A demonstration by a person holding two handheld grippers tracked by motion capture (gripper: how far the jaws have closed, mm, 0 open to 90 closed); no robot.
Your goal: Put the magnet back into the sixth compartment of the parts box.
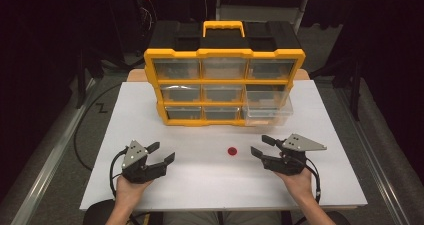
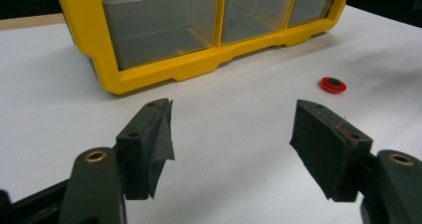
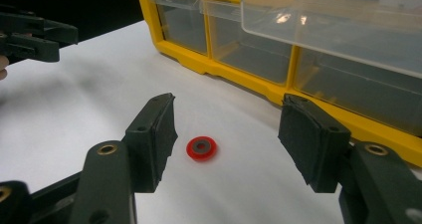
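I have my right claw (image 1: 264, 147) aimed at the one red washer (image 1: 232, 151), which lies flat on the white counter (image 1: 200, 185) between my two hands, a little in front of the yellow organizer (image 1: 224, 85); seen along the claw, the ring sits just ahead of its spread, empty jaws, so I judge I am lining up to pick it up. My left claw (image 1: 162, 153) rests near the counter's front edge, jaws apart and holding nothing, kept out of the way. One clear drawer (image 1: 267, 110) at the organizer's lower right is pulled out toward me, probably to receive the washer. I count nine drawers in three rows of three, one carrying handle on top, one washer, two claws.
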